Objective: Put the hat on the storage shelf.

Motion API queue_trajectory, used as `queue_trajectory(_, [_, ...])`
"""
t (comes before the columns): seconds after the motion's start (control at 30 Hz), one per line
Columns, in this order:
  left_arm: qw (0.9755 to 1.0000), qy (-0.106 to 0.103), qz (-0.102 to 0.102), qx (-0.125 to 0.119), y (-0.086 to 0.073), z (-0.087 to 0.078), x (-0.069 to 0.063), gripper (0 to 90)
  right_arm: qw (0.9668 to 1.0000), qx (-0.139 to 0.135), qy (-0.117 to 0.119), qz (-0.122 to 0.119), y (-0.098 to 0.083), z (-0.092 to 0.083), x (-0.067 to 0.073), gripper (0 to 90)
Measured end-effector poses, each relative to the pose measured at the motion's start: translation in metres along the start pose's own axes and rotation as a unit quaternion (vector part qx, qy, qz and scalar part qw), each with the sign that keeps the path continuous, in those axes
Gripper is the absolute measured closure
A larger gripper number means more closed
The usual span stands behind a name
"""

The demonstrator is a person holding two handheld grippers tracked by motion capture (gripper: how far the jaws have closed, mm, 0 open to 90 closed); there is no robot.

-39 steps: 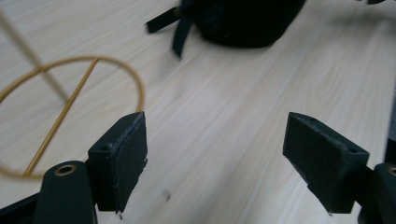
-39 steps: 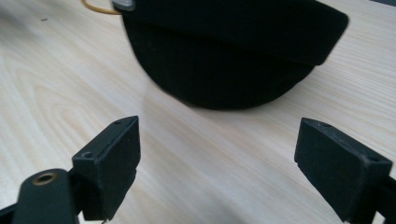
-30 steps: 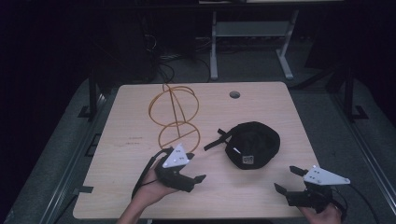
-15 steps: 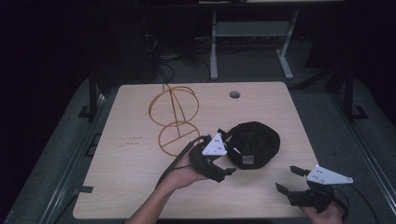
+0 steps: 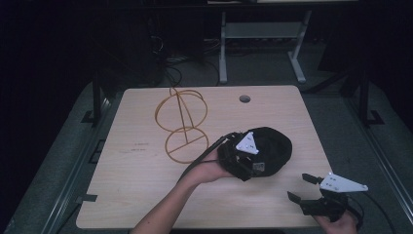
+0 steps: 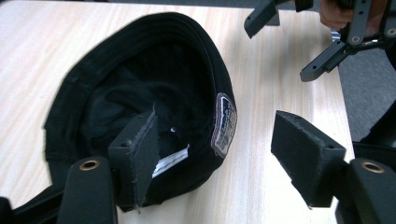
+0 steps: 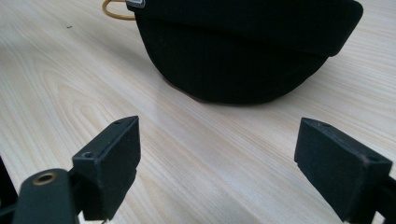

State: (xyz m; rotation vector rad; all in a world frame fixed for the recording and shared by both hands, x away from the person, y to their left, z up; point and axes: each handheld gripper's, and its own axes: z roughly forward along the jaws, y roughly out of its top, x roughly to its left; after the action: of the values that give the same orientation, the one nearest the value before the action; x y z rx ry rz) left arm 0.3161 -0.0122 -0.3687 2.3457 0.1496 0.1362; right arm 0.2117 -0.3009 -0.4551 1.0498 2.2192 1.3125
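The left gripper (image 5: 242, 158), seen from the high view, sits at the near left edge of a black cap (image 5: 270, 148) that lies on the light wooden table (image 5: 146, 185), right of the table's middle; its jaws have just been closing, and its grey three-cornered plate tilts over the cap's rim. The person's left forearm reaches up from the bottom edge to it. The right gripper (image 5: 304, 187) hangs over the table's near right corner, well apart from the cap, jaws spread with nothing between them. A yellow wire stand (image 5: 182, 124) of two rings joined by a rod stands on the table left of the cap, near it but apart. In the left gripper view, the left gripper (image 6: 215, 154) straddles the cap's rim (image 6: 224, 121): one jaw sits inside the upturned cap (image 6: 121, 93) by a white tag, the other over bare wood outside it, and a gap remains between that outer pad and the rim with its woven label, so the pads do not press yet. The right gripper (image 6: 289, 37) shows at the top right, farther off. In the right gripper view, the right gripper (image 7: 217, 154) has its jaws wide over bare wood, and the cap (image 7: 243, 51) lies beyond them, untouched.
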Motion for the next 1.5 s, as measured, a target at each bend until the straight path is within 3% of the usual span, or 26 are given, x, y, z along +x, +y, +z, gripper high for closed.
queue_trajectory(0.17, [0.9997, -0.009, -0.002, 0.021, -0.001, 0.012, 0.004, 33.7, 1.0000, 0.003, 0.000, -0.002, -0.001, 0.000, 0.000, 13.9])
queue_trajectory(0.3, [0.9995, -0.009, 0.001, 0.031, 0.000, 0.020, 0.005, 43.2, 1.0000, 0.004, 0.004, -0.001, -0.002, 0.001, -0.002, 14.0])
queue_trajectory(0.33, [0.9990, -0.019, -0.009, 0.040, 0.001, 0.023, 0.007, 47.1, 1.0000, 0.001, 0.006, 0.001, -0.002, 0.002, -0.003, 13.9])
queue_trajectory(0.5, [0.9986, -0.032, -0.008, 0.042, 0.002, 0.025, 0.010, 60.9, 0.9999, -0.004, 0.011, 0.012, -0.003, 0.002, -0.006, 13.9])
queue_trajectory(0.73, [0.9982, -0.044, 0.013, 0.039, 0.007, 0.025, 0.008, 79.0, 0.9993, -0.013, 0.022, 0.028, -0.003, 0.003, -0.009, 14.5])
queue_trajectory(0.83, [0.9984, -0.055, 0.001, 0.016, 0.013, 0.020, 0.009, 79.6, 0.9978, -0.031, 0.028, 0.051, -0.001, 0.003, -0.010, 14.5])
queue_trajectory(0.93, [0.9979, -0.064, -0.008, -0.002, 0.015, 0.015, 0.011, 79.7, 0.9966, -0.045, 0.036, 0.058, 0.000, 0.004, -0.009, 14.5])
queue_trajectory(1.03, [0.9961, -0.075, -0.028, -0.037, 0.018, 0.003, 0.015, 79.7, 0.9966, -0.054, 0.040, 0.048, 0.003, 0.005, -0.006, 14.4])
queue_trajectory(1.07, [0.9961, -0.075, -0.028, -0.037, 0.018, 0.003, 0.015, 79.7, 0.9965, -0.056, 0.040, 0.048, 0.005, 0.006, -0.004, 14.3])
queue_trajectory(1.13, [0.9933, -0.087, -0.042, -0.064, 0.020, -0.008, 0.018, 79.7, 0.9965, -0.060, 0.040, 0.042, 0.007, 0.008, -0.002, 14.2])
queue_trajectory(1.17, [0.9933, -0.087, -0.042, -0.064, 0.020, -0.008, 0.018, 79.8, 0.9965, -0.060, 0.040, 0.042, 0.007, 0.008, -0.002, 14.2])
queue_trajectory(1.27, [0.9894, -0.100, -0.053, -0.091, 0.024, -0.022, 0.021, 79.7, 0.9958, -0.075, 0.041, 0.033, 0.013, 0.010, 0.001, 14.2])
queue_trajectory(1.3, [0.9894, -0.100, -0.053, -0.091, 0.024, -0.022, 0.021, 79.8, 0.9958, -0.075, 0.041, 0.033, 0.013, 0.010, 0.001, 14.2])
queue_trajectory(1.33, [0.9876, -0.105, -0.057, -0.101, 0.027, -0.027, 0.021, 79.7, 0.9945, -0.089, 0.044, 0.035, 0.017, 0.009, 0.002, 14.3])
queue_trajectory(1.4, [0.9875, -0.105, -0.055, -0.104, 0.028, -0.030, 0.022, 79.8, 0.9939, -0.095, 0.045, 0.034, 0.019, 0.009, 0.003, 14.3])
queue_trajectory(1.5, [0.9847, -0.109, -0.057, -0.123, 0.034, -0.038, 0.023, 79.8, 0.9931, -0.106, 0.045, 0.020, 0.025, 0.009, 0.006, 14.3])
